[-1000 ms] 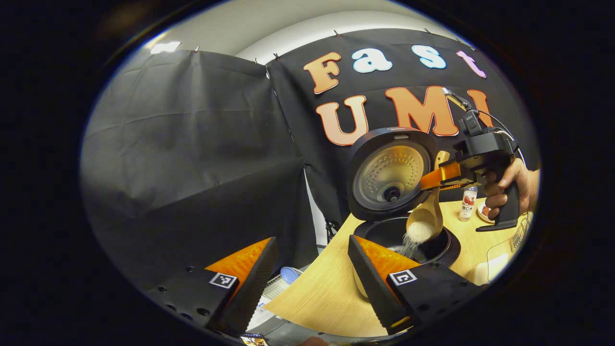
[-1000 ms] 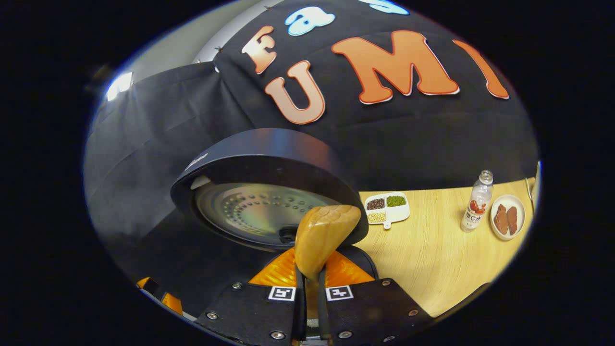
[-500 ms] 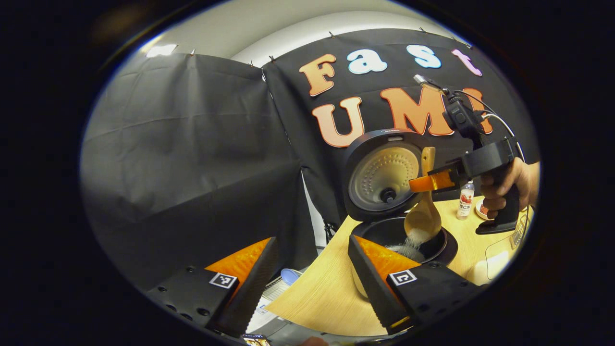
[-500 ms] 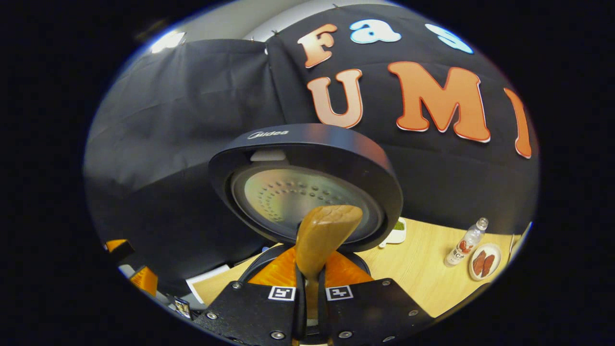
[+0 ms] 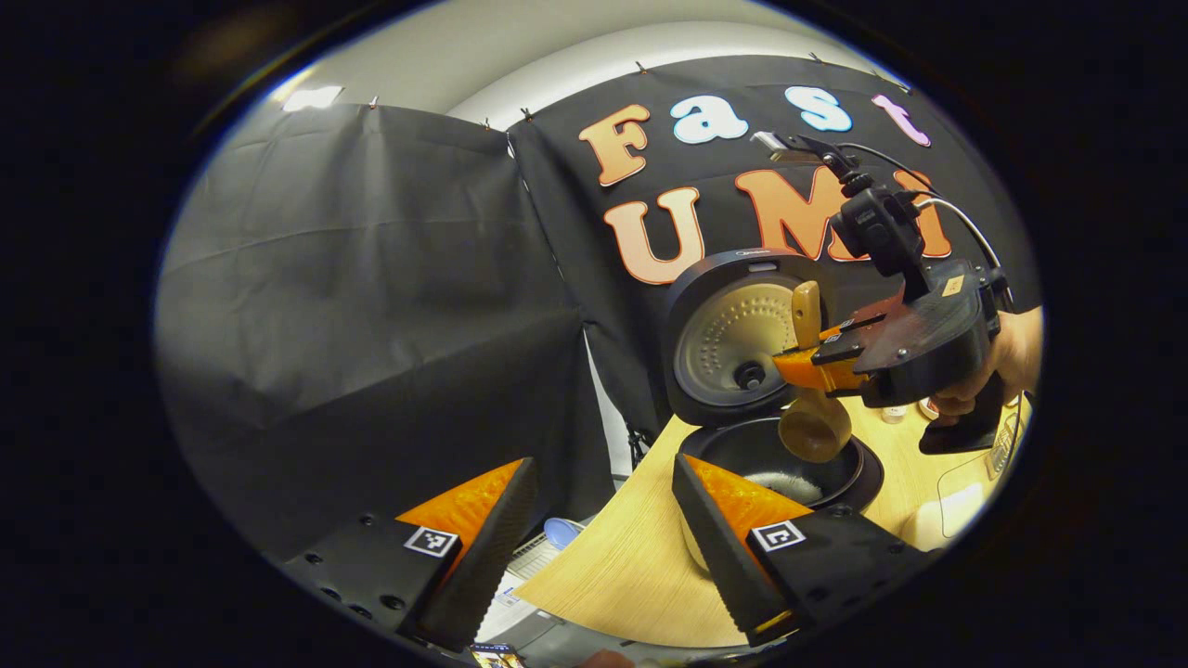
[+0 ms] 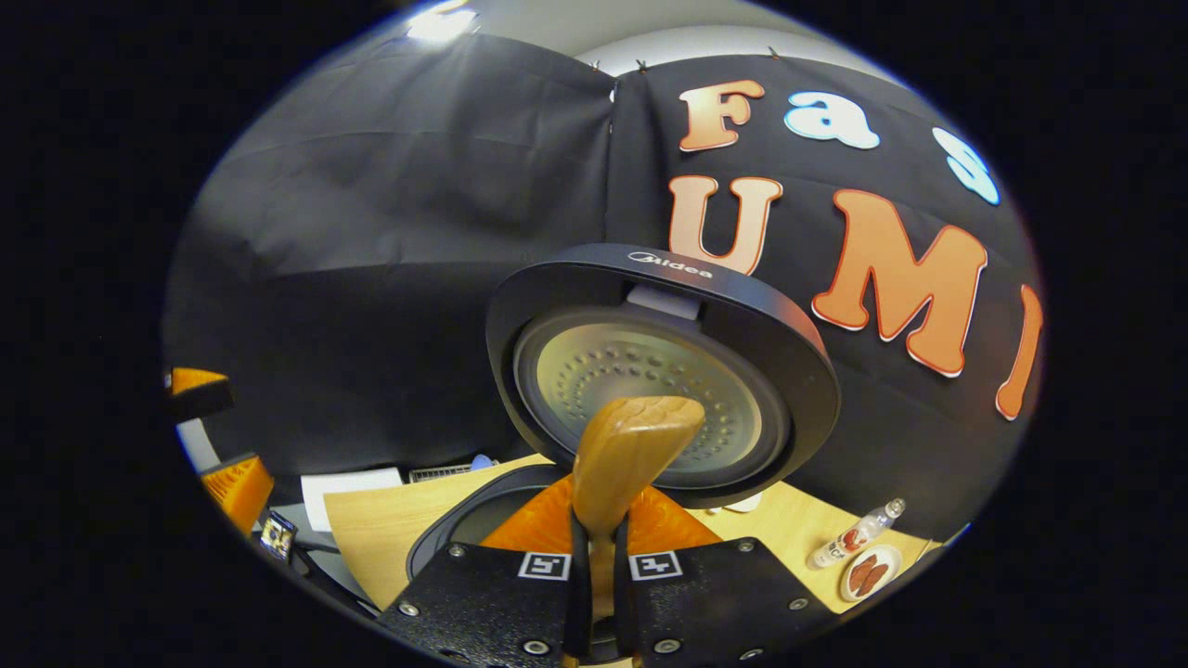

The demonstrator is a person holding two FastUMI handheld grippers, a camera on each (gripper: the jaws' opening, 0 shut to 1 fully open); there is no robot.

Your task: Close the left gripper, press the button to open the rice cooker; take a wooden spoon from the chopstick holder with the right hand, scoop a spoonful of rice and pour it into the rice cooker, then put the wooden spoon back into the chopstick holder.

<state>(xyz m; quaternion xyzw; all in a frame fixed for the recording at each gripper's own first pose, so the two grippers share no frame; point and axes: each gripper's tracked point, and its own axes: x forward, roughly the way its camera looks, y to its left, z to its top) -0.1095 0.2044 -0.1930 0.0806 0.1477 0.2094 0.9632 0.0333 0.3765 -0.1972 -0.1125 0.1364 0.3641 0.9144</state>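
Note:
The black rice cooker (image 5: 780,464) stands open on the wooden table, its round lid (image 5: 733,339) upright behind the pot. White rice (image 5: 789,484) lies in the pot's bottom. My right gripper (image 5: 798,366) hovers over the pot, shut on the wooden spoon's handle, and the spoon's bowl (image 5: 815,427) hangs just above the rim. In the right gripper view the handle's end (image 6: 631,455) sticks up between the shut fingers of my right gripper (image 6: 596,547), with the lid (image 6: 650,371) right behind. My left gripper (image 5: 599,482) is open and holds nothing, near the table's corner, left of the cooker.
A small bottle (image 6: 849,545) and a plate of brown pieces (image 6: 872,573) stand on the table (image 6: 371,520) to the right of the cooker. Papers (image 6: 343,482) lie beyond the table's left edge. A hand (image 5: 1007,357) grips the right gripper's handle.
The right gripper has rolled further and risen a little; the rice that was pouring from the spoon has run out into the pot. The left gripper has stayed put.

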